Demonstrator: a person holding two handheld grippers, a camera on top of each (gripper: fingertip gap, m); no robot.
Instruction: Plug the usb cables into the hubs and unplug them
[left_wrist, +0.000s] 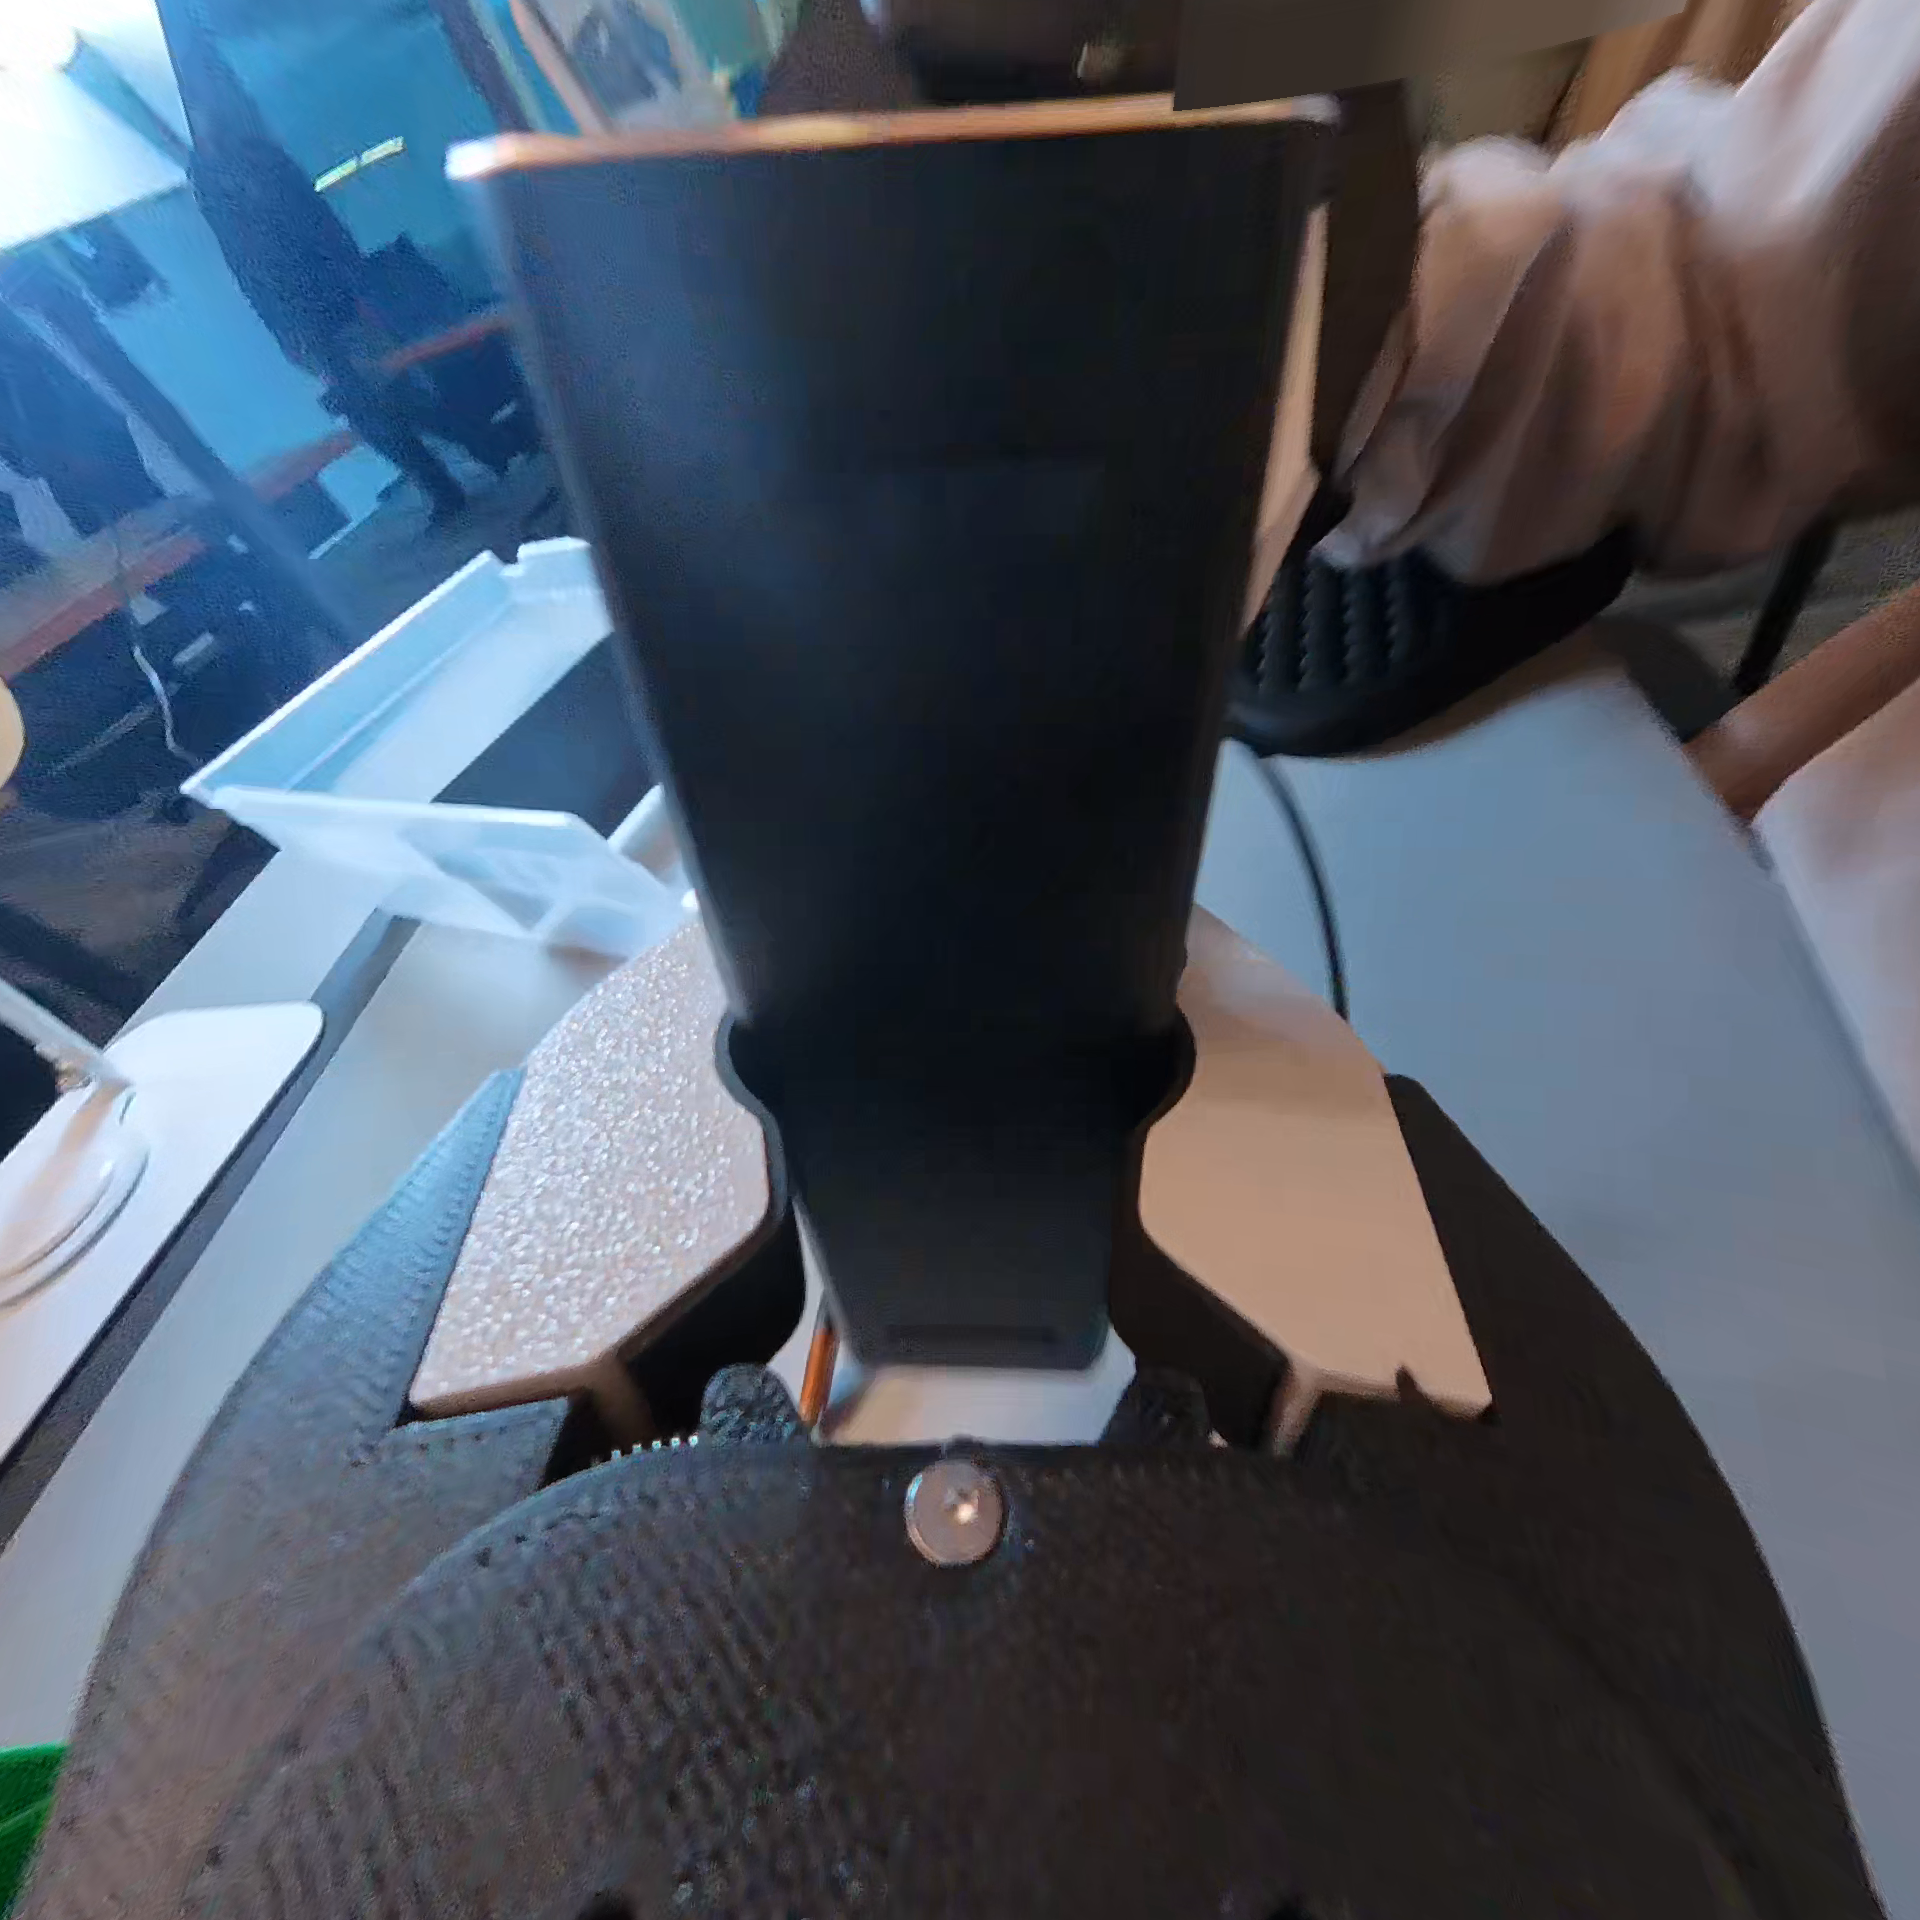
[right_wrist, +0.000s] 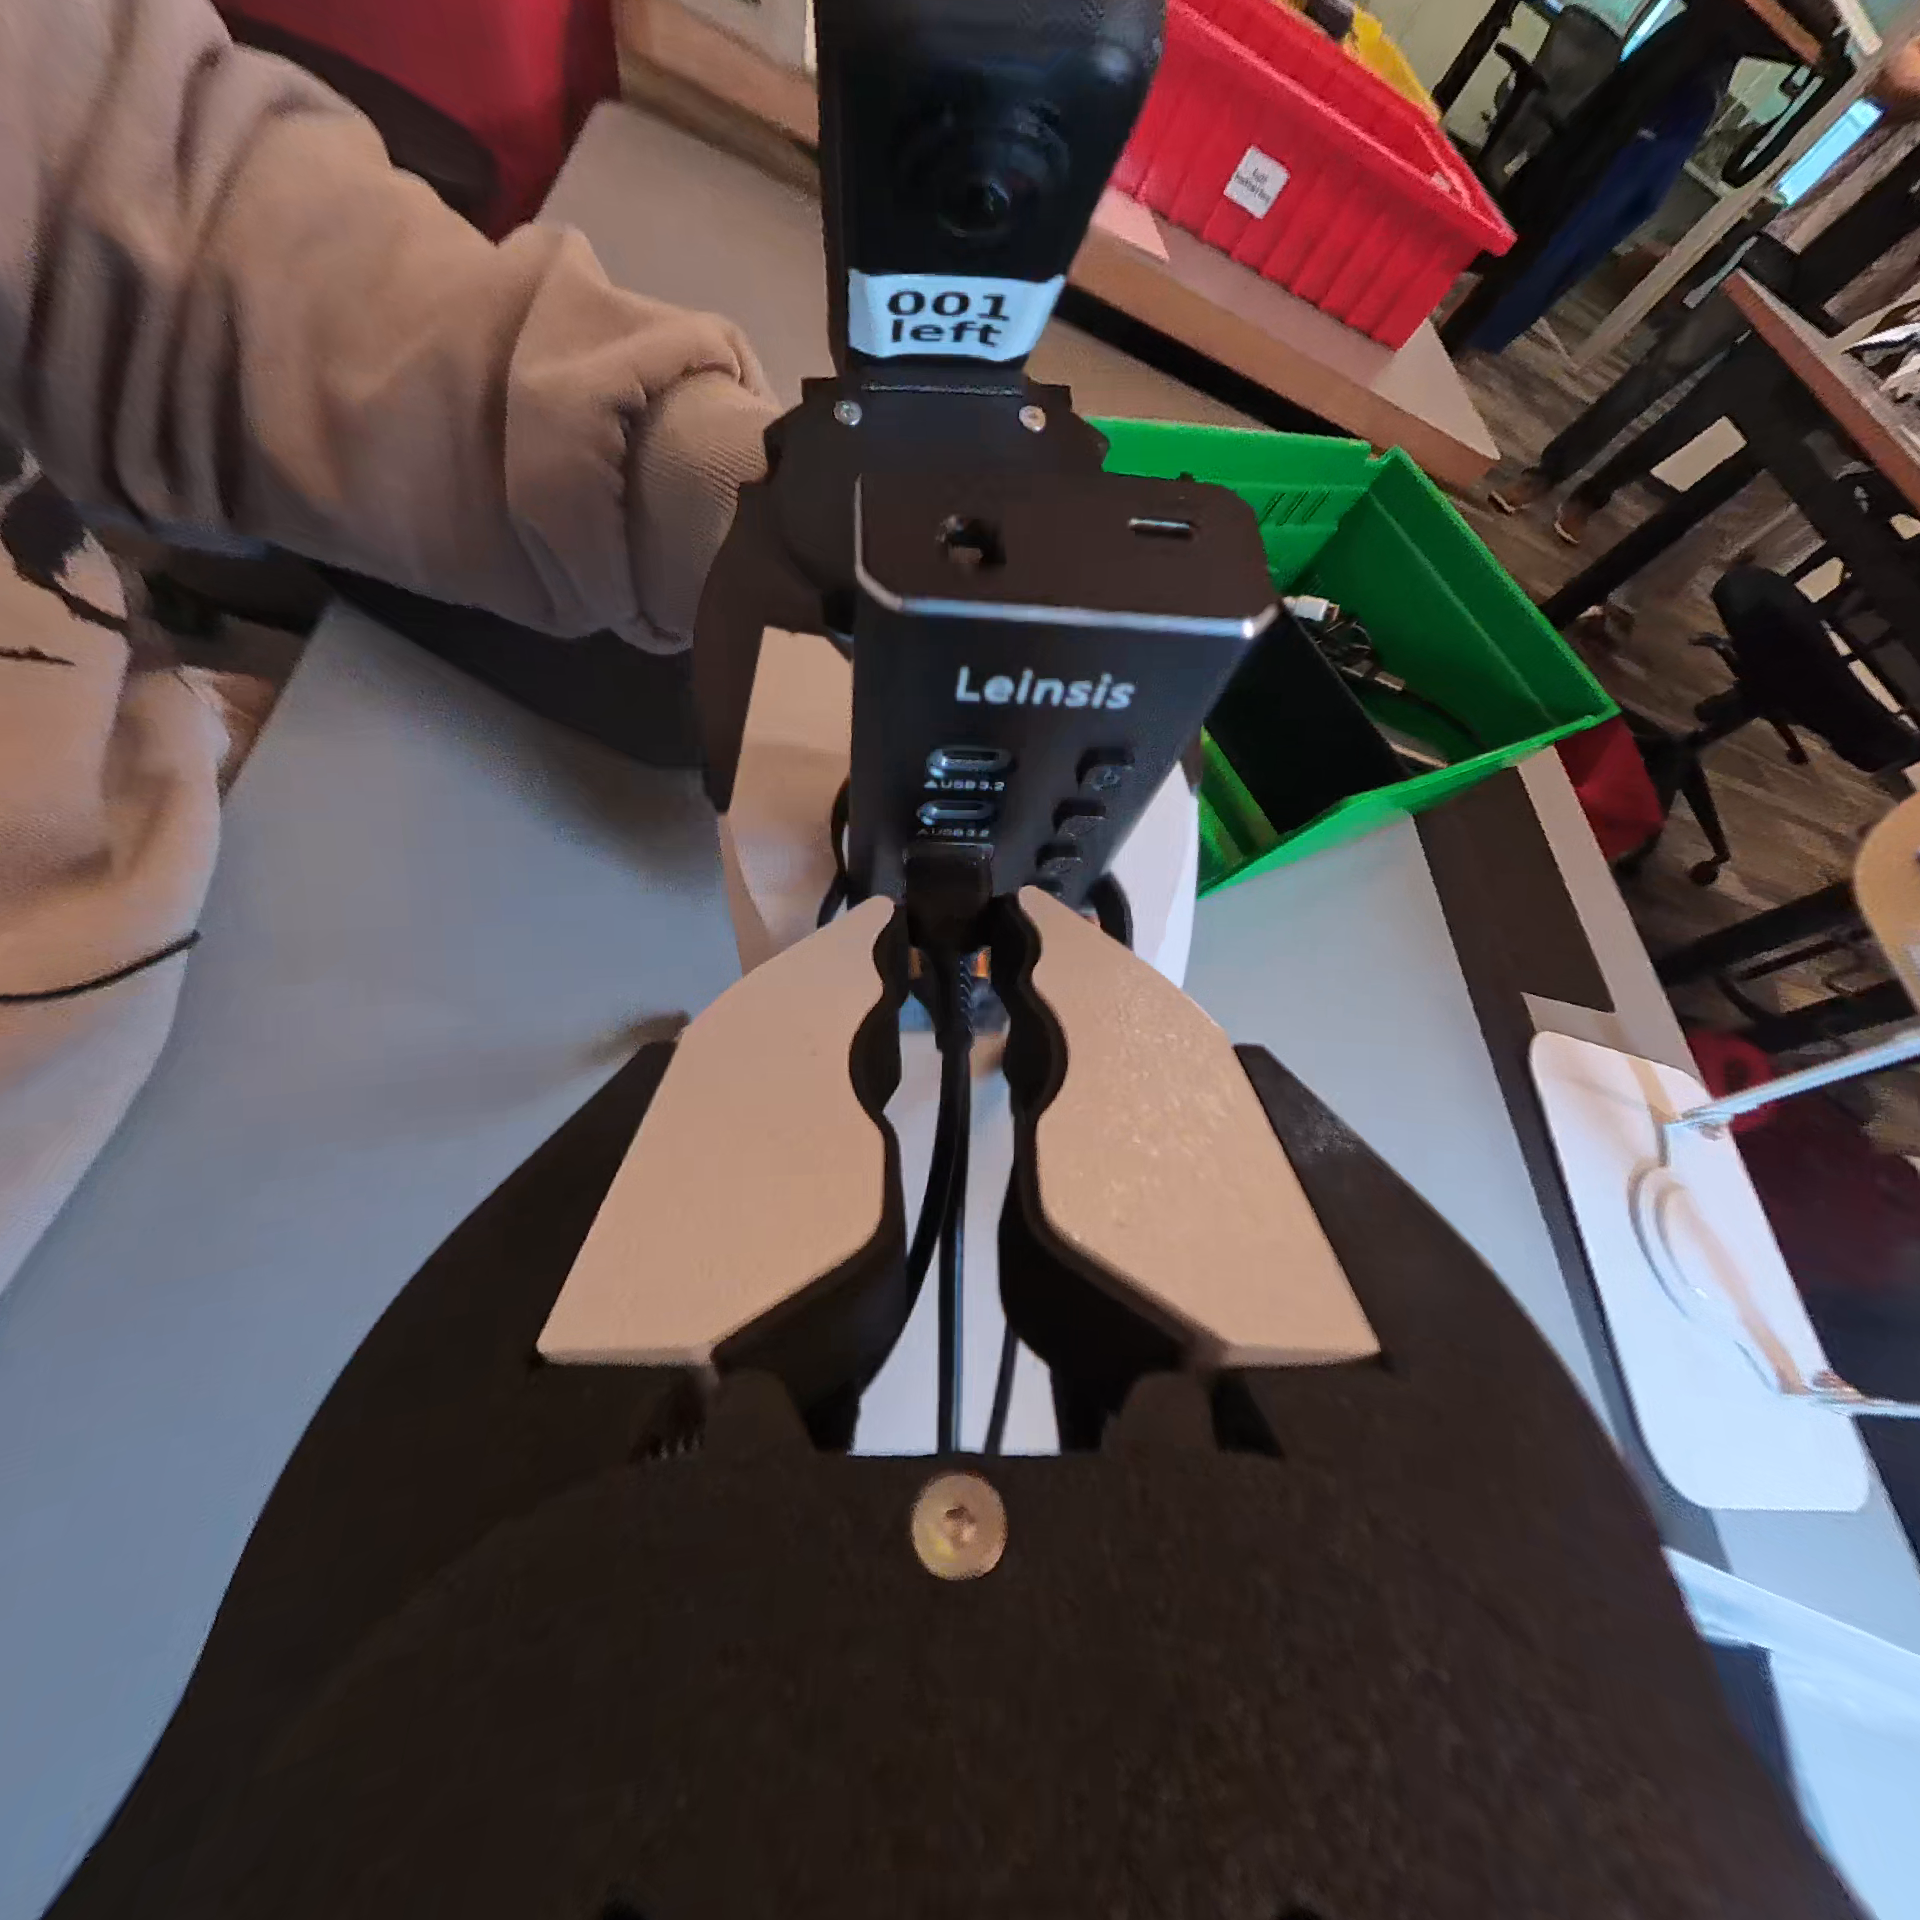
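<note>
Jaws of the left gripper (left_wrist: 956, 1195) are clamped on the black USB hub (right_wrist: 1049, 675), held up above the grey table (right_wrist: 416, 935). Right gripper (right_wrist: 951, 935) jaws, nearly closed, flank the black USB plug (right_wrist: 948, 871) seated at 6 o'clock on the hub; contact cannot be told. If pulled off-axis, the plug may be bent, or the hub twisted loose.

The hub (right_wrist: 1049, 665) is dark grey with a silvery edge, the plug (right_wrist: 948, 878) and cable (right_wrist: 951, 1195) black, the gripper fingers (right_wrist: 748, 1153) speckled beige, the bins green (right_wrist: 1455, 623) and red (right_wrist: 1299, 177).
</note>
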